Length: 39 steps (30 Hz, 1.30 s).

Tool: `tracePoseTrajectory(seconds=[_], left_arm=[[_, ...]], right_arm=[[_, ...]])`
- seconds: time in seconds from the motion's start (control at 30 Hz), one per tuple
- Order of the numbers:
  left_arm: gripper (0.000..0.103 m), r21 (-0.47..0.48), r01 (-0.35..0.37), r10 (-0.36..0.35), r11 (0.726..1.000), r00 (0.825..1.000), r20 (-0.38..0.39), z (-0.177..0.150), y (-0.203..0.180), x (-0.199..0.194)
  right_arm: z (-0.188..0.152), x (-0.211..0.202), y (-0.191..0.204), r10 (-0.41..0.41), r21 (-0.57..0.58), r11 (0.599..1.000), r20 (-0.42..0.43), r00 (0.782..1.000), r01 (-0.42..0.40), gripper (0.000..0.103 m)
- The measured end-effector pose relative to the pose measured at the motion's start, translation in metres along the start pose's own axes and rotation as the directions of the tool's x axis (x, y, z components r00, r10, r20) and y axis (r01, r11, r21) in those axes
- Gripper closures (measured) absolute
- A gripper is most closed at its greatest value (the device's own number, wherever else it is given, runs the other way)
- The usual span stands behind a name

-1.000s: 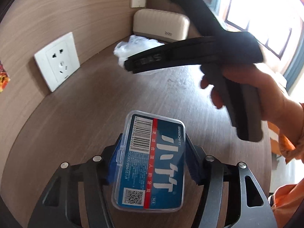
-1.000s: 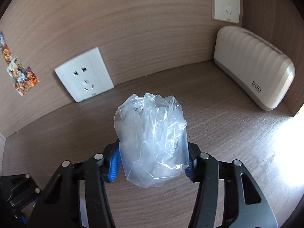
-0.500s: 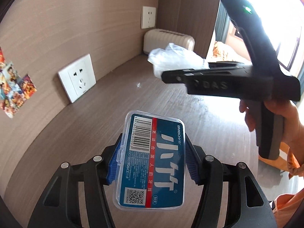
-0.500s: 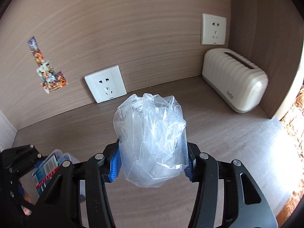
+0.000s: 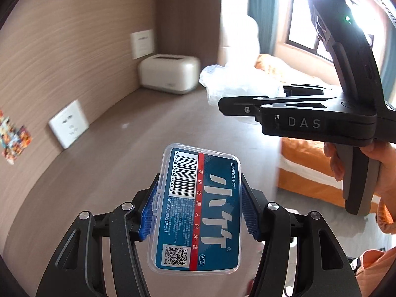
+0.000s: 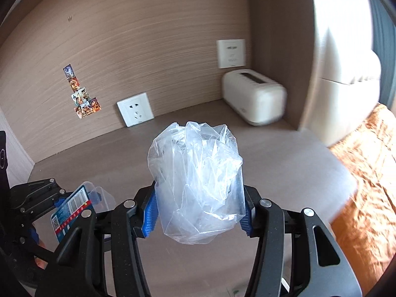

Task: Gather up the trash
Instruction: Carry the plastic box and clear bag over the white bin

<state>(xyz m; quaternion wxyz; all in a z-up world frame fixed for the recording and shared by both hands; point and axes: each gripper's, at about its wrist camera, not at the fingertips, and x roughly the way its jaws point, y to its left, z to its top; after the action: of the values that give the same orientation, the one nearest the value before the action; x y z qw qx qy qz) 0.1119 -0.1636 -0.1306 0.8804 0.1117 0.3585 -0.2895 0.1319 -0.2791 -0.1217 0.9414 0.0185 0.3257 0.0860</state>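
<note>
My left gripper (image 5: 199,206) is shut on a clear plastic box with a blue and red label (image 5: 198,212), held above the brown desk top (image 5: 118,153). My right gripper (image 6: 199,206) is shut on a crumpled clear plastic bag (image 6: 198,180), also held above the desk. In the left wrist view the right gripper (image 5: 237,106) shows from the side at the upper right with the bag (image 5: 222,84) at its tip. In the right wrist view the left gripper (image 6: 71,203) and the box (image 6: 71,208) show at the lower left.
A cream ribbed appliance (image 6: 255,99) stands in the desk's back right corner. Two white wall sockets (image 6: 135,109) (image 6: 231,53) and stickers (image 6: 83,99) are on the wood wall. An orange bedcover (image 6: 366,173) lies past the desk's right edge. A window (image 5: 309,32) is behind.
Both grippers have pulled back and up from the desk with their loads still held. The back wall and appliance look farther off, and the bed and window have come into view.
</note>
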Motion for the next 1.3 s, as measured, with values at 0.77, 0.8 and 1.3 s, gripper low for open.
tracePoseTrajectory(seconds=[0.77,0.8,1.3], left_arm=[[0.046,0.285,0.321,-0.300,0.903,0.947,-0.117,-0.017,-0.233,0.050],[0.046,0.291,0.329,-0.305,0.898,0.944,-0.128,-0.019,-0.238,0.057],[0.045,0.210,0.559,-0.445,0.802,0.794,-0.414,-0.134,-0.290,0.245]], right_arm=[[-0.165,-0.172,-0.150,-0.317,0.313,0.895,-0.058,0.947,0.319,0.049],[-0.173,-0.173,-0.155,-0.322,0.327,0.887,-0.068,0.944,0.327,0.049],[-0.335,-0.070,-0.238,-0.208,0.495,0.795,-0.321,0.924,0.351,0.049]])
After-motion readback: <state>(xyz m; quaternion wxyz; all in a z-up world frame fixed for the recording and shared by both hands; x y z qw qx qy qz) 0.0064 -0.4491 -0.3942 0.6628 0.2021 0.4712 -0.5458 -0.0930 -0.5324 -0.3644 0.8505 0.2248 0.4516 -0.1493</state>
